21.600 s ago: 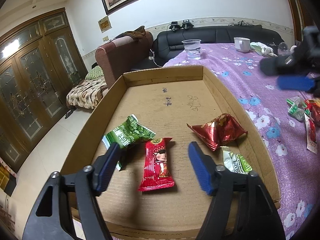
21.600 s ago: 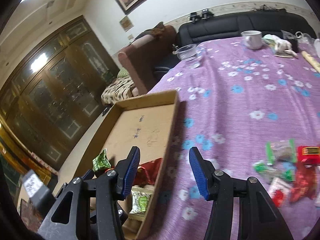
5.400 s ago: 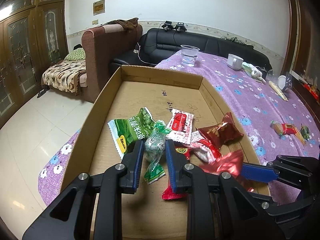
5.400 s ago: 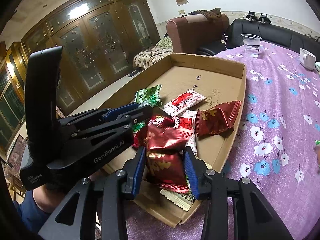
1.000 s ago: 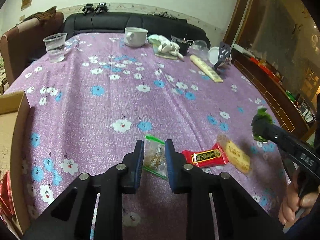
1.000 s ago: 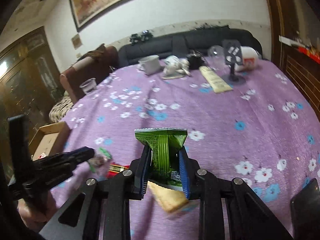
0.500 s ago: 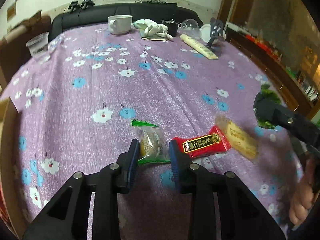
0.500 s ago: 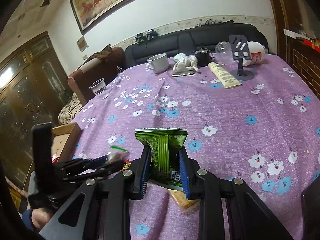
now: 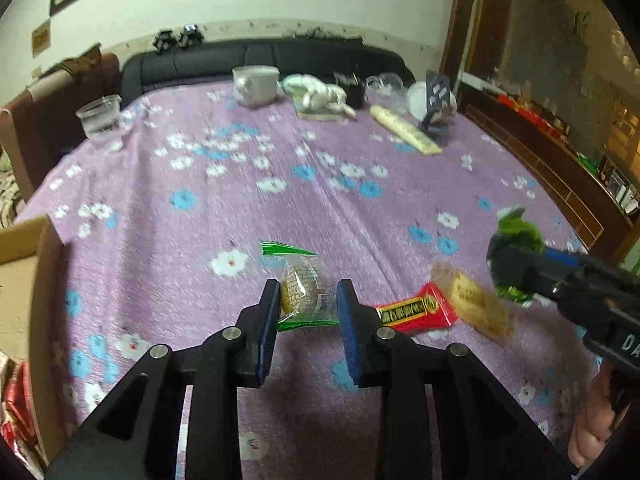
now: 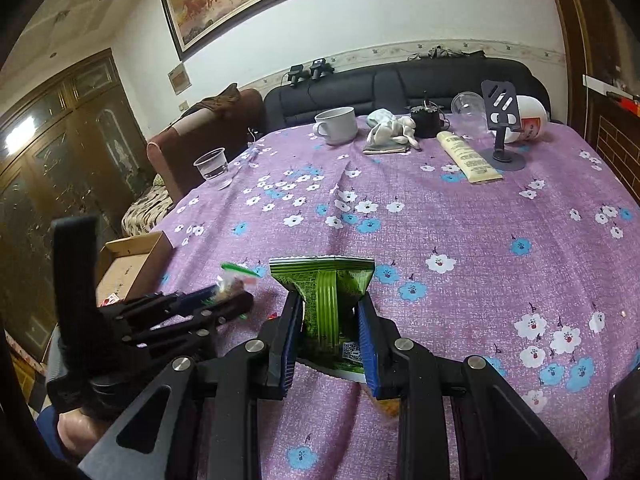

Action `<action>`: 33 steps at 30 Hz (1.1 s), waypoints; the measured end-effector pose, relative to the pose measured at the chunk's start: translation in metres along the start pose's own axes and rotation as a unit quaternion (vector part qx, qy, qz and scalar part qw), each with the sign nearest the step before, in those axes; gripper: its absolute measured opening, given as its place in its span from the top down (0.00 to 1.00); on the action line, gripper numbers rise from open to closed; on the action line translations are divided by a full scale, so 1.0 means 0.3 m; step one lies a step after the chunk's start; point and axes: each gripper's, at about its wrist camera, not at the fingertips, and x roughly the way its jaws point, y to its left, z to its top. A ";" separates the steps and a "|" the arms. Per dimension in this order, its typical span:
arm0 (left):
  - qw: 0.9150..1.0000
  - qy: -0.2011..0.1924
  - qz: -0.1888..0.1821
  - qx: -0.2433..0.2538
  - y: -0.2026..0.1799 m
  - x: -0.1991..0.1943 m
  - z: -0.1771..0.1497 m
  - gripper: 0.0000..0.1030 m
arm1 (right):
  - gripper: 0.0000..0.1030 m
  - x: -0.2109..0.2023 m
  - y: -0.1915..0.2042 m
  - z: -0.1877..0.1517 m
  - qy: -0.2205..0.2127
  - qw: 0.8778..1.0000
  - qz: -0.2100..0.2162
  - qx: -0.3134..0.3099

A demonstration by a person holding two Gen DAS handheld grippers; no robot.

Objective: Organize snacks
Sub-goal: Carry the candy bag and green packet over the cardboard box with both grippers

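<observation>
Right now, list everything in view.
clear-wrapped snack: 1, clear with green ends, between left jaws
green packet: 1, green, in right jaws
red packet: 1, red, on tablecloth
tan packet: 1, tan, right of red packet, blurred
cardboard box: 1, brown, table's left edge
plastic cup: 1, clear, far left
mug: 1, white, far end
tube: 1, cream, far right
phone stand: 1, dark, beside tube
tablecloth: 1, purple floral, over table
left gripper: 1, black and blue, shut on clear-wrapped snack
right gripper: 1, black and blue, shut on green packet
</observation>
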 end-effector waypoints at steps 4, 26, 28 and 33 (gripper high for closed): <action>0.999 -0.034 0.012 0.002 0.002 -0.036 0.013 0.75 | 0.73 -0.003 0.024 -0.005 -0.006 1.000 -0.006 -0.013; 0.994 -0.093 0.048 0.044 -0.036 -0.086 0.009 0.75 | 0.73 0.045 0.092 0.009 -0.029 0.984 -0.157 -0.082; 0.994 -0.092 0.049 0.042 -0.033 -0.085 0.010 0.75 | 0.73 0.052 0.095 0.006 -0.031 0.981 -0.171 -0.090; 0.994 -0.091 0.047 0.041 -0.031 -0.086 0.010 0.75 | 0.73 0.067 0.094 0.001 -0.030 0.974 -0.199 -0.104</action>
